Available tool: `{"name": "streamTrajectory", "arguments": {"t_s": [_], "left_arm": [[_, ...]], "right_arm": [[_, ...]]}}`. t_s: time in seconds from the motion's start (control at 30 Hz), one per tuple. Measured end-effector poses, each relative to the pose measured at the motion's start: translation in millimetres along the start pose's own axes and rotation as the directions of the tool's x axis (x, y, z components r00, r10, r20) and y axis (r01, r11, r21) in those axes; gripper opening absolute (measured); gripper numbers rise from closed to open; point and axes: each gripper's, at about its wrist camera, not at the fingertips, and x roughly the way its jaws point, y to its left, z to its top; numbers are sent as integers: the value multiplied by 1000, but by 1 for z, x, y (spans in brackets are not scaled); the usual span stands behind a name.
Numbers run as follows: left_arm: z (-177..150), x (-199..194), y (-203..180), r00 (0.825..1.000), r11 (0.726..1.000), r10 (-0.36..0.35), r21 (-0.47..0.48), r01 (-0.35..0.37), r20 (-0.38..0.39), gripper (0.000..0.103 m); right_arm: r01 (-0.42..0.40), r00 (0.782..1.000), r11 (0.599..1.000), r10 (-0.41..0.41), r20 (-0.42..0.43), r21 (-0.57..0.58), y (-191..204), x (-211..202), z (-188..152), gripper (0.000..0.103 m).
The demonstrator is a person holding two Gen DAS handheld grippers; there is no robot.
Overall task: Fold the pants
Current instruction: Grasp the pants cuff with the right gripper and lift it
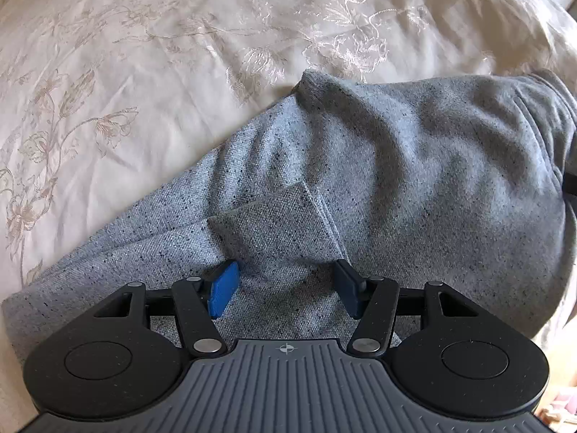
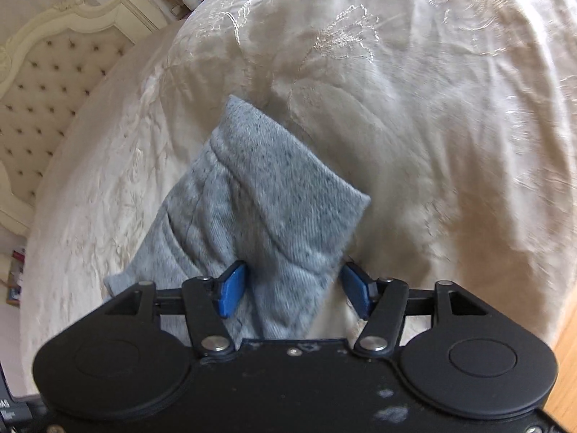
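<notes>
Grey pants (image 1: pixel 360 180) spread on bed (image 1: pixel 126 72), bunched between both grippers' fingers. Left gripper (image 1: pixel 285 288) and right gripper (image 2: pixel 294 290) parted wide, clamping nothing. Closing now risks pinching one layer, skewing fold.

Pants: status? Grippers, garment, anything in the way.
Left gripper open, over the grey pants. Right gripper open, pants cuff end between its fingers. Pants partly folded on cream bedspread. Nothing blocking.
</notes>
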Motion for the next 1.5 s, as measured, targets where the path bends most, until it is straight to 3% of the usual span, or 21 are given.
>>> {"name": "streamTrajectory", "arguments": {"t_s": [0.1,0.17,0.23,0.43,0.5,0.6,0.73,0.87,0.97,1.03,1.2,1.37,1.5], "left_arm": [[2,2,0,1000,1000,5,4,-5,-4,57],[2,2,0,1000,1000,5,5,-5,-2,57],[2,-4,-1,1000,1000,11,2,-11,8,57],[-9,-22,-16,995,1000,2,13,-4,100,57],[-9,-9,-25,998,999,0,41,-2,64,57],[-7,12,-33,1000,997,20,68,-21,22,66],[4,8,-21,999,999,-48,15,48,-1,69],[0,-30,6,990,998,-58,-4,59,126,69],[-10,-53,43,982,995,-58,-73,72,179,69],[-22,-63,70,980,990,-45,-122,70,195,69],[-50,-77,136,978,976,-3,-213,49,210,69],[-84,-87,192,981,952,26,-305,35,194,69],[-110,-89,227,984,932,49,-363,16,169,69]], "right_arm": [[-27,1000,1000,27,-14,-8,-2,3,7,61],[-67,997,997,66,-31,-32,1,-1,12,24],[-66,997,994,64,-35,-86,13,-9,19,20],[-63,998,975,63,-6,-214,49,-41,24,18],[-49,999,969,48,-9,-242,56,-43,26,18],[-29,1000,957,29,-4,-288,67,-48,27,18],[11,1000,934,-6,16,-356,86,-57,23,18],[35,998,904,-13,55,-426,119,-73,18,18],[29,996,870,14,84,-492,156,-91,7,18],[18,994,834,45,100,-551,184,-106,-7,18],[-42,985,703,147,88,-710,260,-137,-66,18],[-114,977,469,213,-13,-876,327,-135,-163,18],[-170,977,292,177,-122,-941,354,-98,-253,18]]}}
